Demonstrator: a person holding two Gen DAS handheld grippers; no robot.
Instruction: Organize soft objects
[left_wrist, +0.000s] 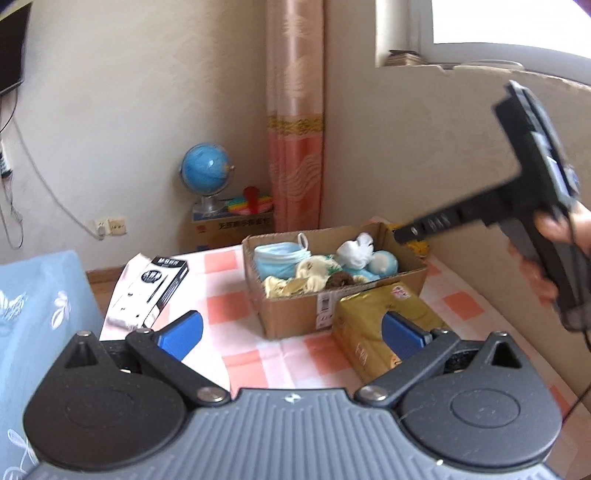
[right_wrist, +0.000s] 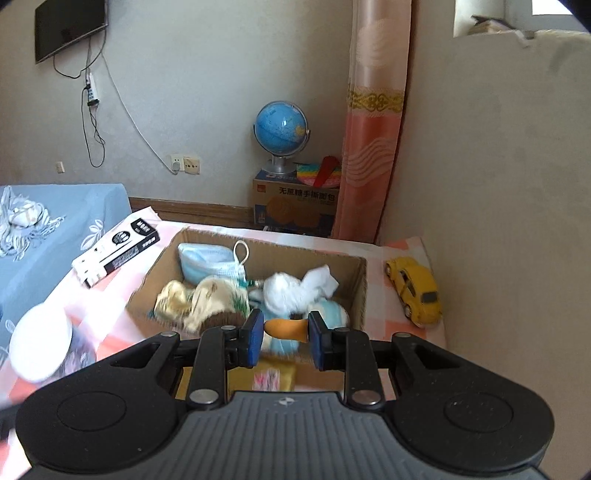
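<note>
**Over the cardboard box: right gripper carries an orange piece, left gripper empty**

Just above the near edge of the cardboard box (right_wrist: 354, 280), the right gripper (right_wrist: 285, 338) is clamped on a small orange object (right_wrist: 286, 328), one blue pad on each end of it; what the piece is cannot be told. Inside the box lie the soft things: a blue face mask (right_wrist: 210, 262) at the far left corner, a white bundled cloth (right_wrist: 295, 288) right of the middle, a cream patterned cloth (right_wrist: 207, 299) at the near left, a brown fuzzy item (left_wrist: 338, 279) against the near wall, and a light blue soft piece (left_wrist: 384, 263) under the white bundle.

The left gripper (left_wrist: 291, 334) hovers in front of the box with its jaws spread wide and nothing between them. Its right pad overlaps a gold packet (left_wrist: 365, 332) that lies touching the box's near right corner. The box stands on a pink checked cloth (left_wrist: 221, 306).

Left of the box lies a black-and-white carton (right_wrist: 118, 254); beyond that, a blue floral cover (right_wrist: 55, 221). Right of the box sits a yellow toy car (right_wrist: 415, 290), near the wall. Behind the box, on the floor, a printed carton (right_wrist: 295, 206) carries a blue globe (right_wrist: 282, 127). A person's hand (left_wrist: 554, 236) holds the right gripper's handle, above and right of the box in the left wrist view.
</note>
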